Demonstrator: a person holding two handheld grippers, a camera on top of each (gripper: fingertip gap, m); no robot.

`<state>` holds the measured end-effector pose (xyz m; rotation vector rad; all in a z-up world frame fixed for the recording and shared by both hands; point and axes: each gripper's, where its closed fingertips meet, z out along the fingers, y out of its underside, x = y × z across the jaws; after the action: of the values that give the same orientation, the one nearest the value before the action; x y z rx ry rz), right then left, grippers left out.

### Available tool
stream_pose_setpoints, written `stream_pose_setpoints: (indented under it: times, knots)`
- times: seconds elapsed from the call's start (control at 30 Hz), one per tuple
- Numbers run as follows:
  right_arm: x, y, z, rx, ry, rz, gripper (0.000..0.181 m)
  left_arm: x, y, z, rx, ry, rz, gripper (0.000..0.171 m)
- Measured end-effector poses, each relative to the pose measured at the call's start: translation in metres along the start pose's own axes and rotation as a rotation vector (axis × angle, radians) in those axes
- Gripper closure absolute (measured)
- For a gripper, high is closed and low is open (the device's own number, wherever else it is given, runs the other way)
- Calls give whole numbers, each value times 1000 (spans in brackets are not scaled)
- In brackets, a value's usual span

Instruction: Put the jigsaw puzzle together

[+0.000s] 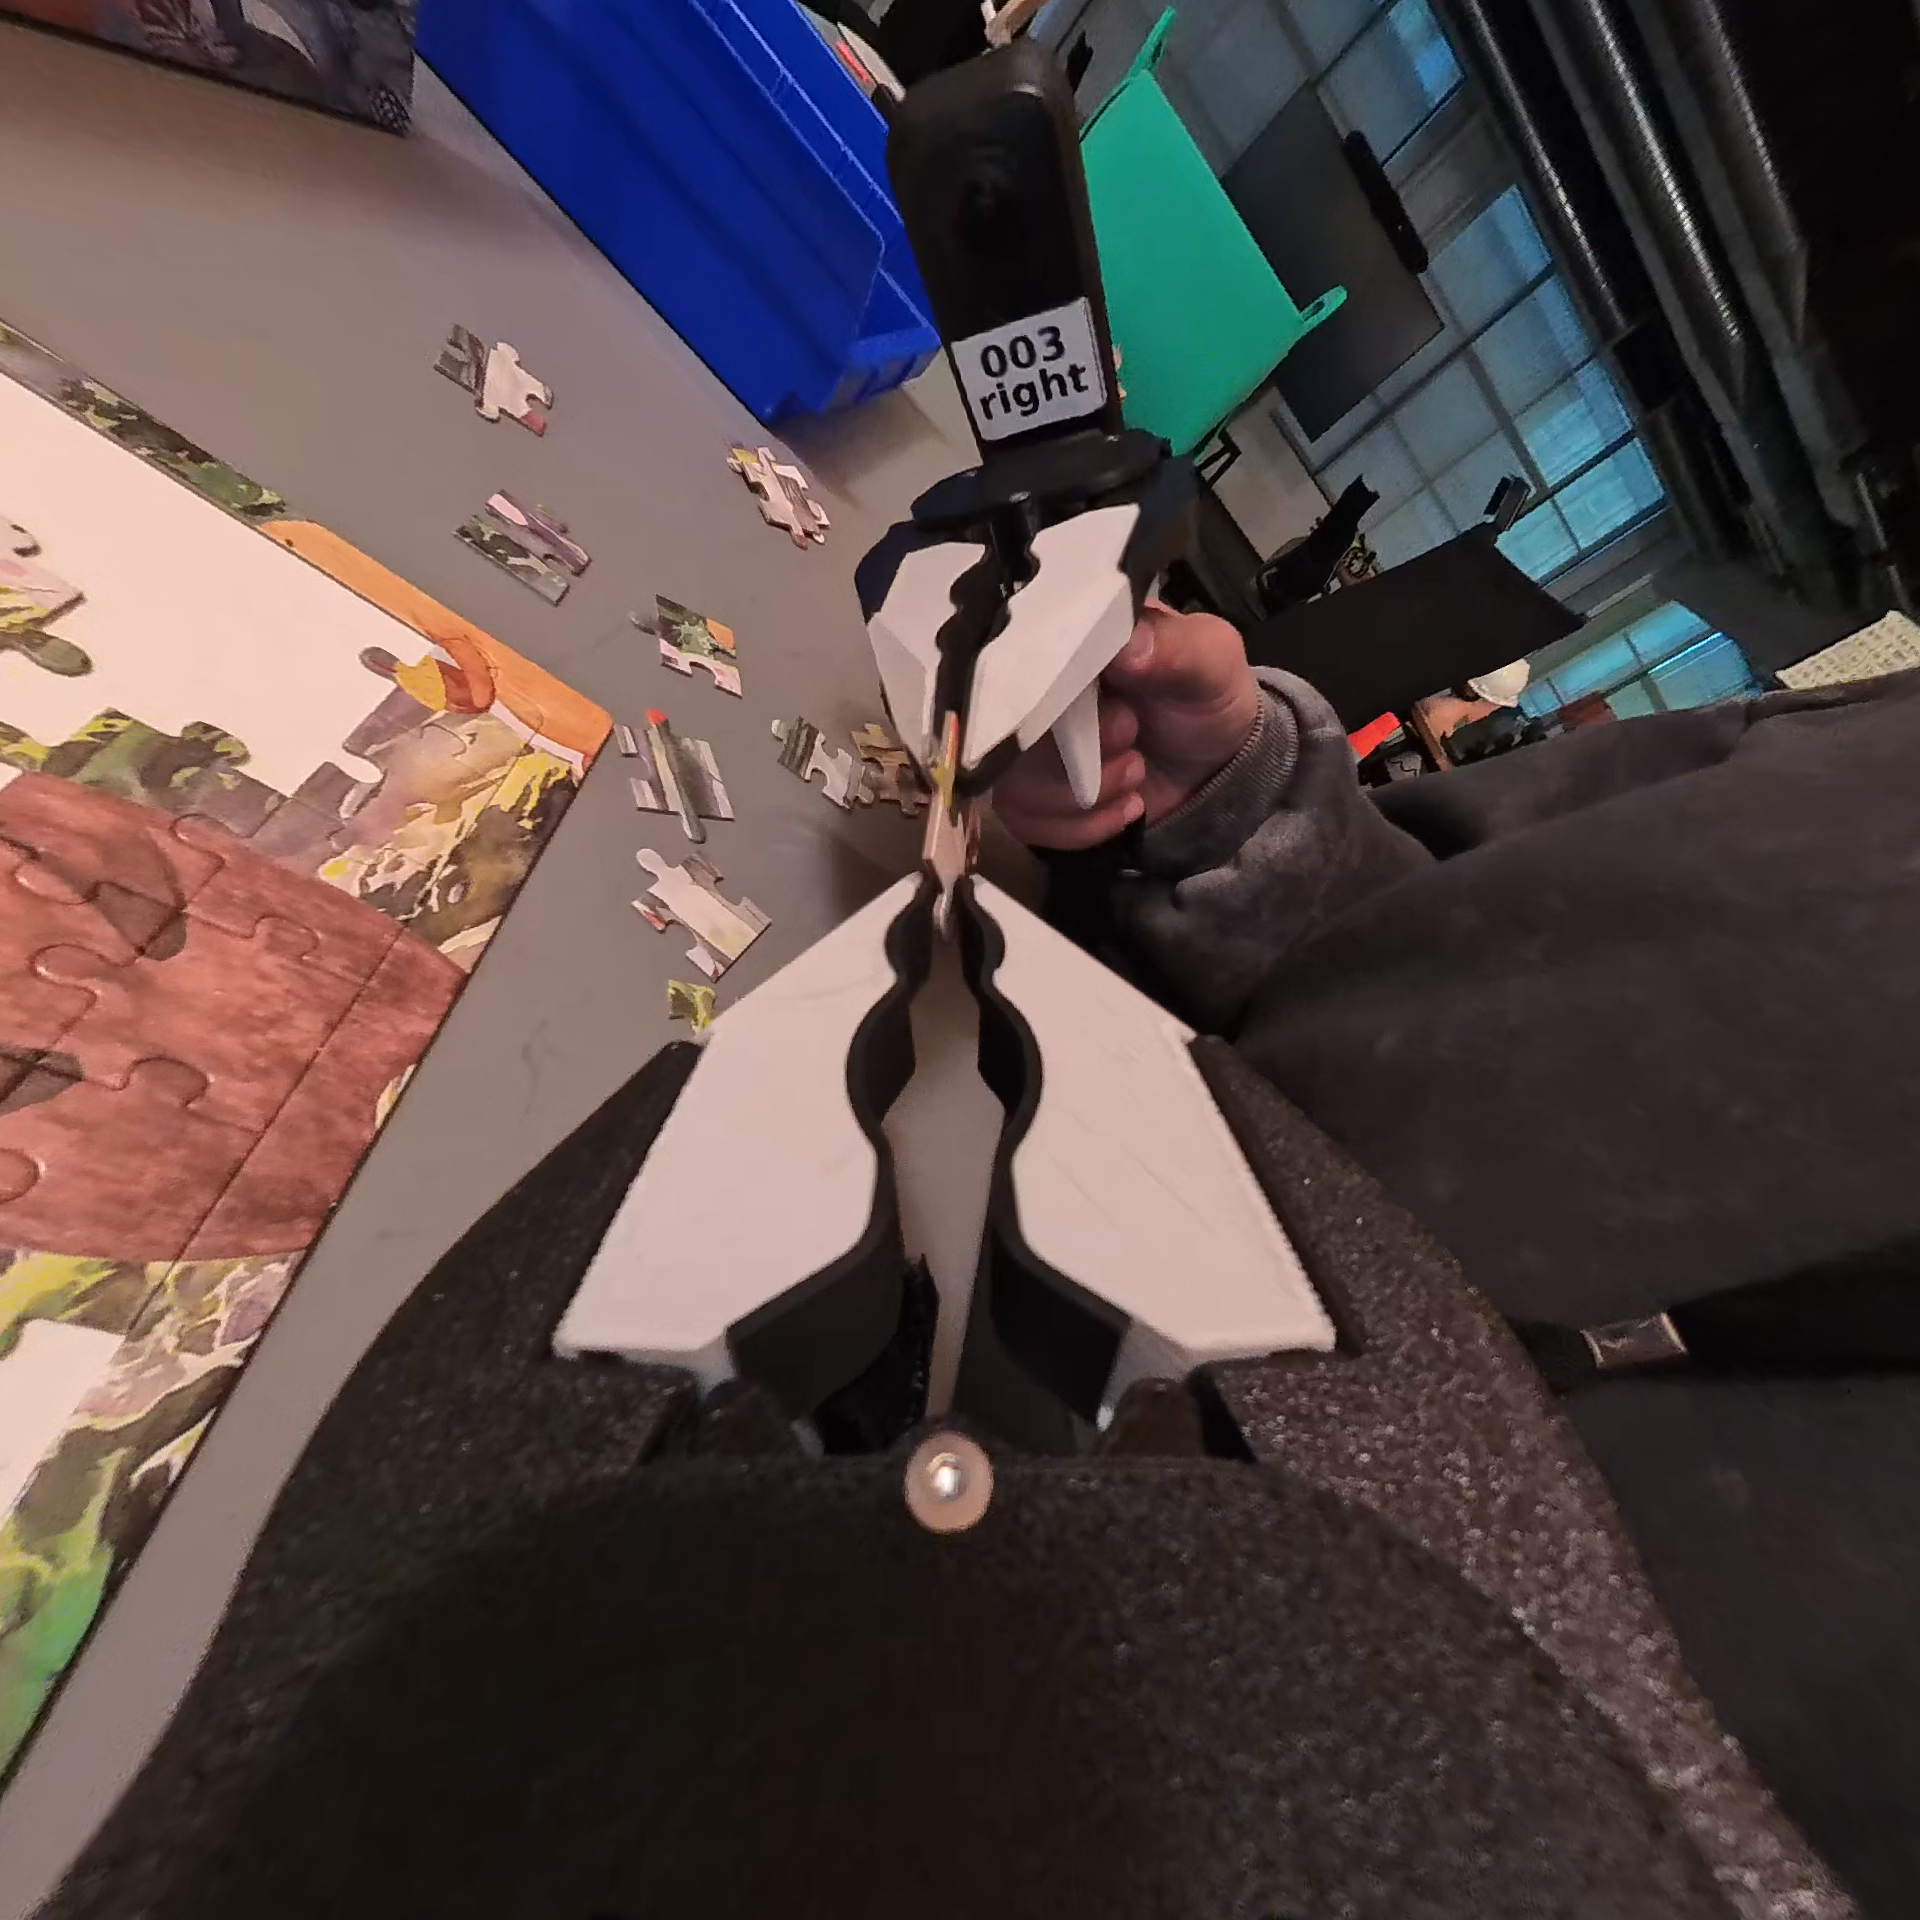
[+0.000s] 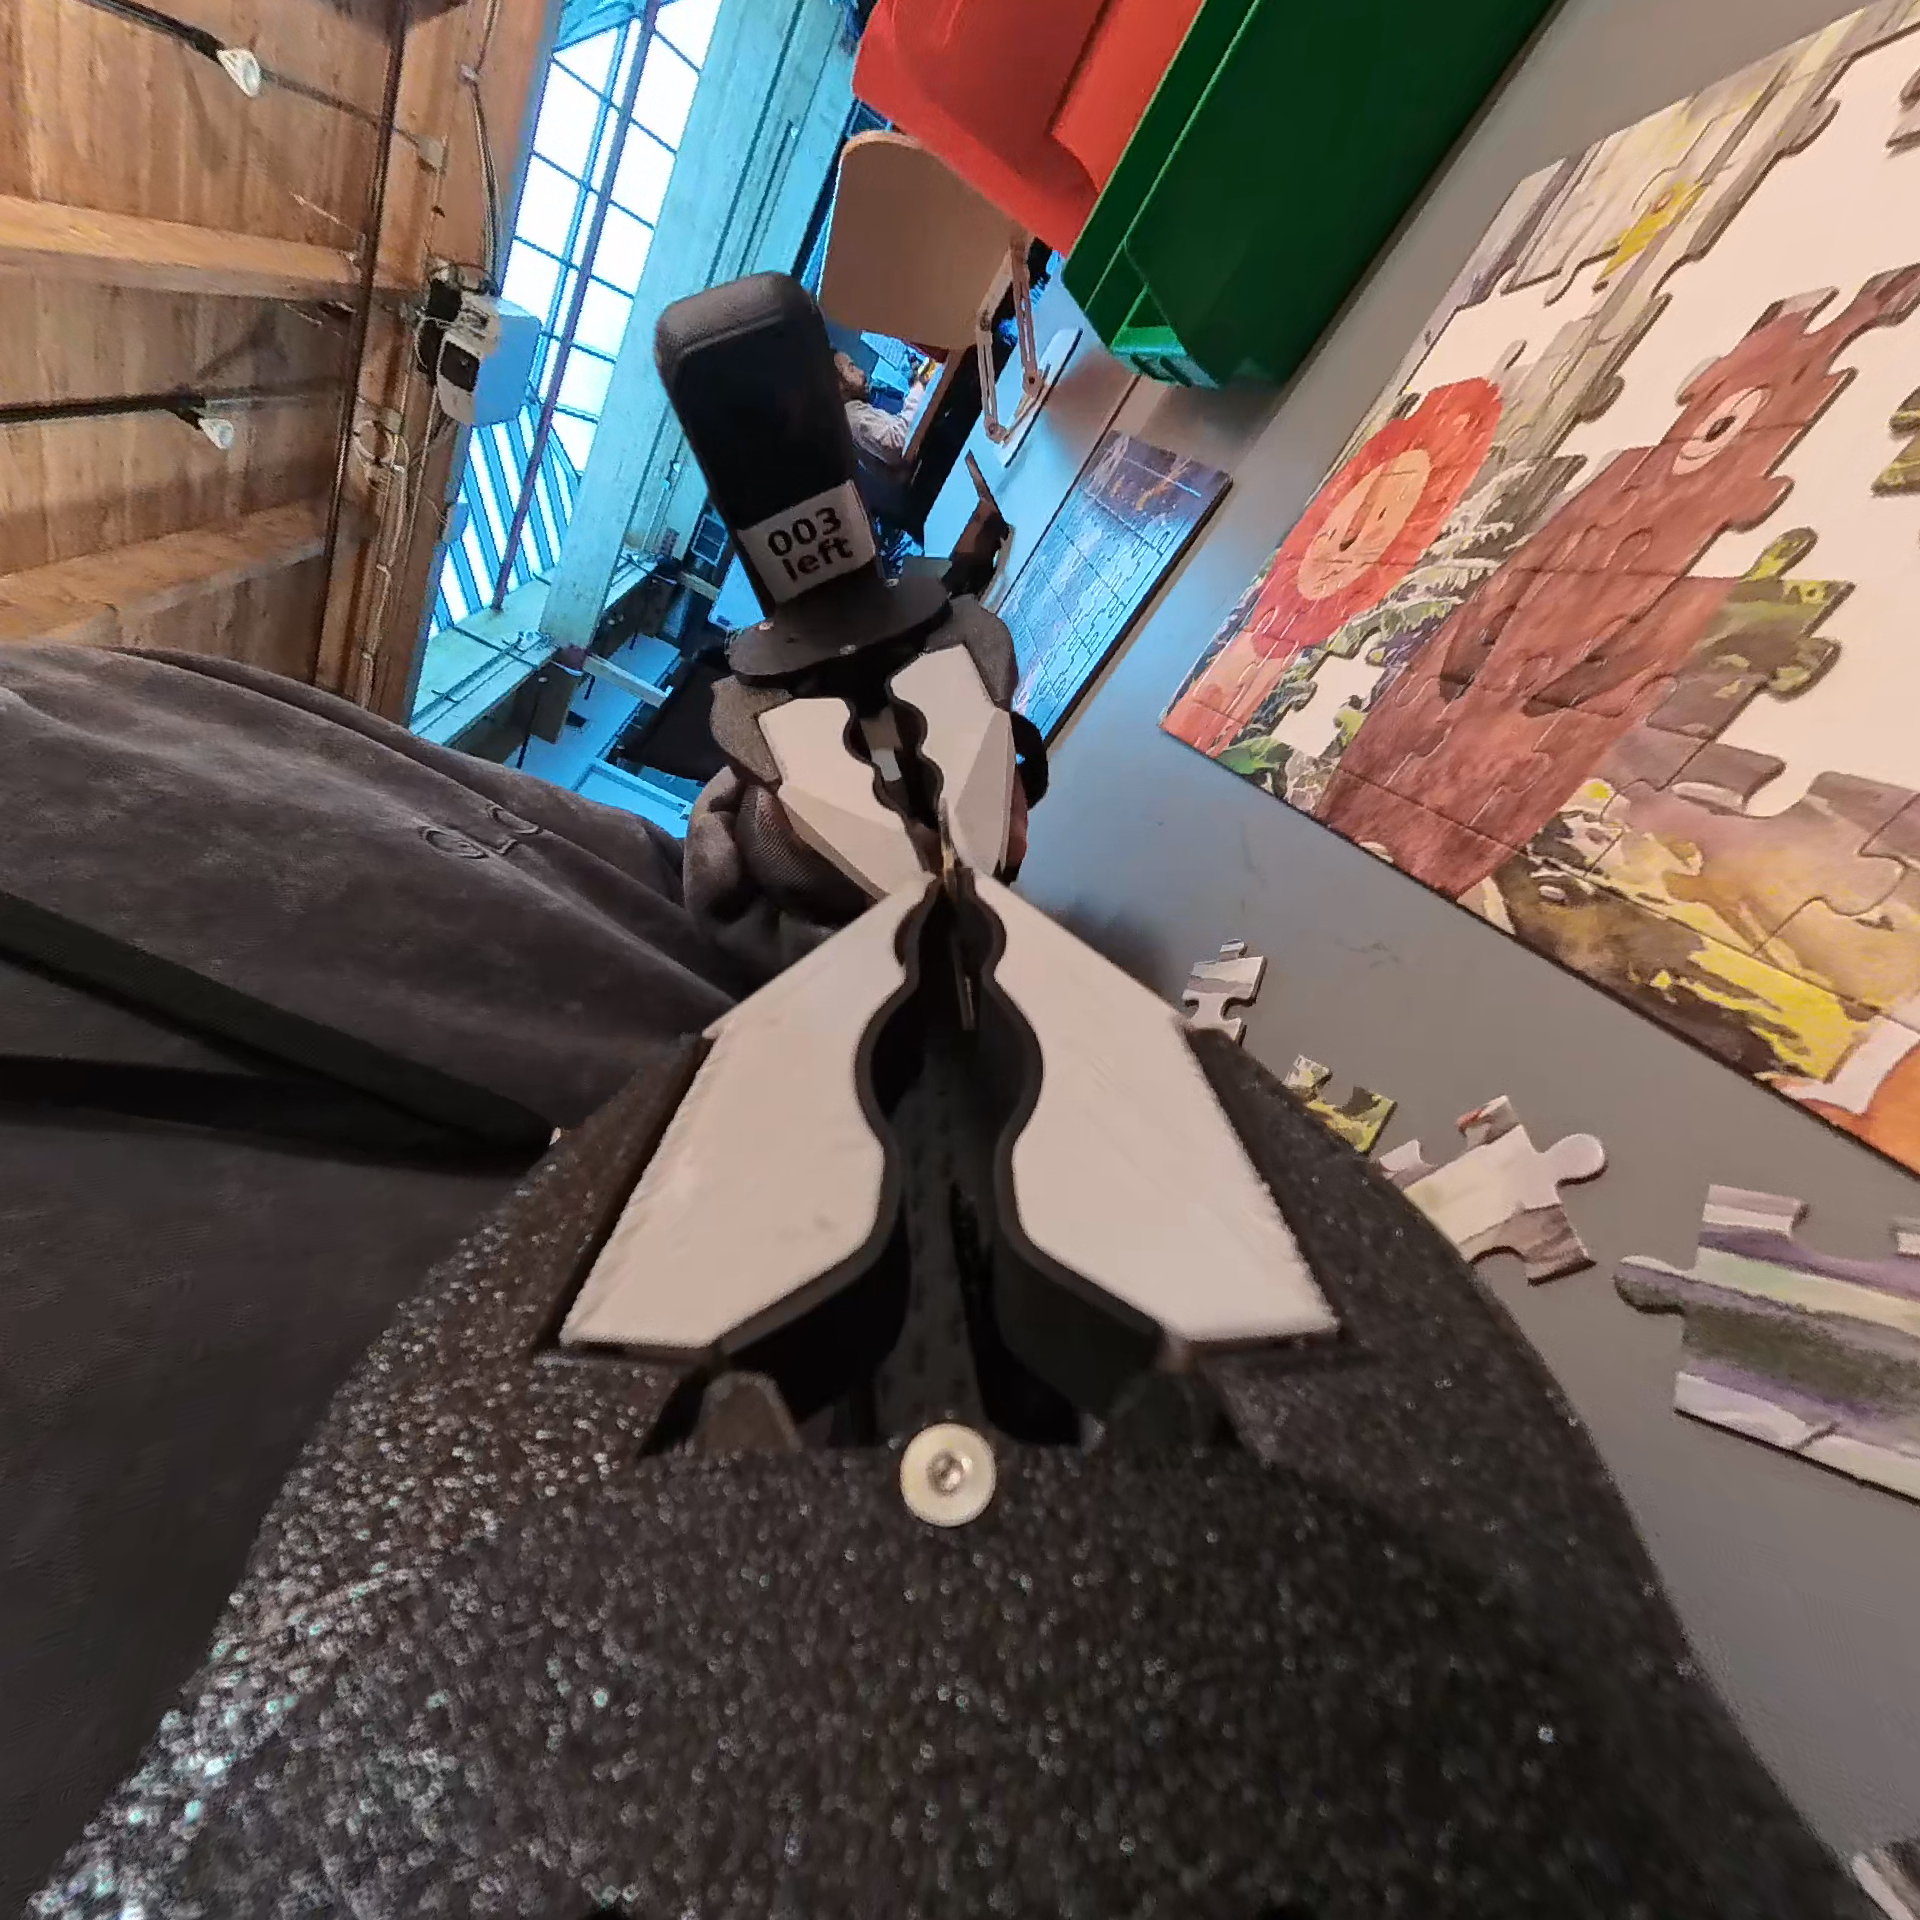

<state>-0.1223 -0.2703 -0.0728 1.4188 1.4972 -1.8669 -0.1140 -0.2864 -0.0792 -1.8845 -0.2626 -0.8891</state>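
Observation:
A half-built jigsaw puzzle point(image 1: 208, 935) with a brown bear and an orange lion lies on the grey table point(image 1: 260, 312); it also shows in the right wrist view point(image 2: 1558, 644). Both grippers meet tip to tip above the table's near edge. My left gripper point(image 1: 943, 899) and my right gripper point(image 1: 954, 764) are each shut on opposite ends of one puzzle piece point(image 1: 951, 831), which is seen edge-on. In the right wrist view the right gripper point(image 2: 948, 888) pinches the piece point(image 2: 961, 987), and the left gripper point(image 2: 933, 844) faces it. Several loose pieces point(image 1: 675, 774) lie beside the puzzle.
A blue bin point(image 1: 707, 187) and a green board point(image 1: 1174, 260) stand behind the loose pieces. A green bin point(image 2: 1247, 187) and a red bin point(image 2: 987, 94) sit beyond the puzzle, with a second dark puzzle board point(image 2: 1112, 561). More loose pieces point(image 2: 1787, 1340) lie near. A person's dark clothing point(image 1: 1558, 935) is close. The tips of both grippers are at nearly the same place.

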Motion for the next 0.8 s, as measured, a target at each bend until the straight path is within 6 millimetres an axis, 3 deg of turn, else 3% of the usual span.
stream_pose_setpoints:
  times: [0.13, 0.2, 0.33, 0.4, 0.53, 0.63, 0.8]
  knots:
    - [3, 0, 2, 10, 7, -2, 176, -3, 0, -1, -1, 4, -21, 170]
    - [13, -8, -4, 58, 74, -38, 175, -10, -4, -2, 9, -16, -61, 171]
    - [60, -34, -44, 190, 436, -175, 159, -44, -23, 0, 37, -127, -207, 171]
    - [72, -44, -59, 214, 567, -242, 164, -63, -34, 7, 36, -186, -257, 171]
    - [100, -52, -69, 141, 809, -431, 181, -98, -46, 32, -30, -278, -250, 170]
    - [107, -50, -68, 100, 891, -517, 181, -111, -47, 49, -79, -291, -270, 170]
    - [108, -39, -66, 75, 893, -540, 181, -126, -46, 54, -127, -340, -274, 170]
